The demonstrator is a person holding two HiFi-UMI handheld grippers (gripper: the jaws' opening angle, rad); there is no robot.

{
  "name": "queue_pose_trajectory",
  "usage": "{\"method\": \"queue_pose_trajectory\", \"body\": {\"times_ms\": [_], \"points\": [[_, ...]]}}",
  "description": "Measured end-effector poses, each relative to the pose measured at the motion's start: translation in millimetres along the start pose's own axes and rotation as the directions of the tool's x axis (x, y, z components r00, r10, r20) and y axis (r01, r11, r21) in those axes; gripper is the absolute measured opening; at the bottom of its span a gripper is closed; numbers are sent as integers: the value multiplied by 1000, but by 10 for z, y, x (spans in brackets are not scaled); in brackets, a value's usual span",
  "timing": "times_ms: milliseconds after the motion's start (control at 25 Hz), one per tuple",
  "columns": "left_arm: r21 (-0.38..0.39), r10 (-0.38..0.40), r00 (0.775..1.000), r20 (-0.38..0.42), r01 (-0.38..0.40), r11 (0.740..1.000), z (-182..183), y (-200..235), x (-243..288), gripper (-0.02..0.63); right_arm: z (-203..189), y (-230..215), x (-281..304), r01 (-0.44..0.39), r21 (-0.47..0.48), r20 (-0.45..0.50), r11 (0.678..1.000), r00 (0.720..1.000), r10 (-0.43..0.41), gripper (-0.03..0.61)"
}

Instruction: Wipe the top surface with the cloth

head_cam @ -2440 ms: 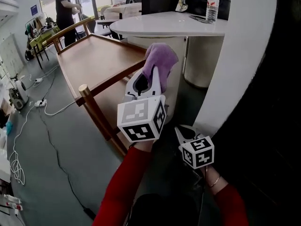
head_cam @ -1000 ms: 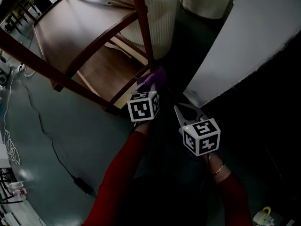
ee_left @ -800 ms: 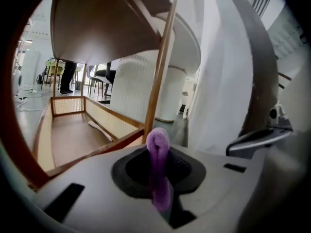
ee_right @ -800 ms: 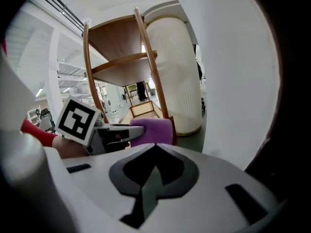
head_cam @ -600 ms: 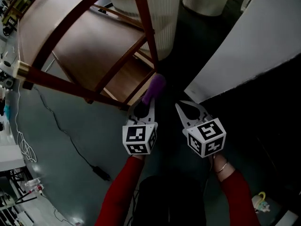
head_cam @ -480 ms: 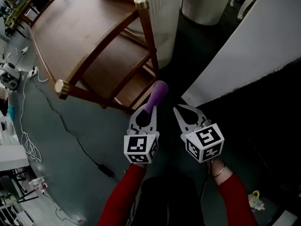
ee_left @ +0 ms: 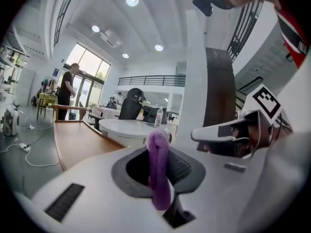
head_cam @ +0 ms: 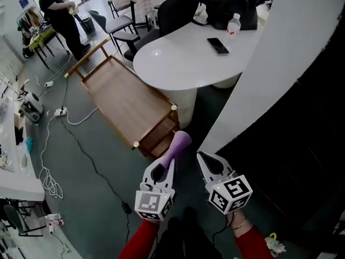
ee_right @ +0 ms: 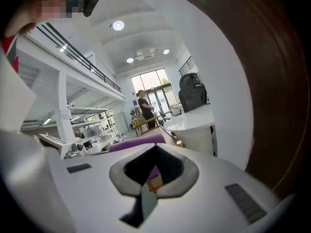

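**Head view.** The left hand-held gripper (head_cam: 164, 169) is clamped on the purple cloth (head_cam: 178, 143), which sticks out past its tips as a rolled wad. The cloth is held in the air near the closest corner of the wooden trolley (head_cam: 126, 104), clear of its top surface. The right hand-held gripper (head_cam: 207, 163) sits just beside the left one. A white counter (head_cam: 183, 63) beyond the trolley carries a phone (head_cam: 218, 46) and a bottle (head_cam: 233, 24). A person (head_cam: 56, 15) stands at the far left.

**Left gripper view.** The jaws press on the cloth, which stands upright between the pads. The trolley top lies beyond, to the left.

**Right gripper view.** The jaws are closed against each other with nothing between them. The cloth shows beyond the tips
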State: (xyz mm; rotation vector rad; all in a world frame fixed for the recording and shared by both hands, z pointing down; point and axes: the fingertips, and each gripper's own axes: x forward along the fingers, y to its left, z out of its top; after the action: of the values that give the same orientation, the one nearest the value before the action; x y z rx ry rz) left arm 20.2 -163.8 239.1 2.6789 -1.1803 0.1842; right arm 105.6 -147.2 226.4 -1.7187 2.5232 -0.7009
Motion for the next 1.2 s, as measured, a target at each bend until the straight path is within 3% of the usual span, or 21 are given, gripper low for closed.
{"method": "queue_pose_trajectory", "body": {"times_ms": [160, 400, 680, 1200], "points": [[11, 1, 999, 53, -1, 1000, 605, -131, -266, 51, 506, 296, -342, -13, -46, 50, 999, 999, 15, 11], [38, 20, 994, 109, -24, 999, 1040, -240, -513, 51, 784, 513, -585, -57, -67, 96, 996, 993, 63, 11], [57, 1, 989, 148, -10, 998, 1282, -265, -693, 51, 1046, 665, -681, -64, -98, 139, 993, 987, 78, 11], [50, 4, 987, 158, -13, 999, 1304, -189, -876, 51, 1062, 1027, -637, -66, -144, 148, 987, 985, 87, 11]]}}
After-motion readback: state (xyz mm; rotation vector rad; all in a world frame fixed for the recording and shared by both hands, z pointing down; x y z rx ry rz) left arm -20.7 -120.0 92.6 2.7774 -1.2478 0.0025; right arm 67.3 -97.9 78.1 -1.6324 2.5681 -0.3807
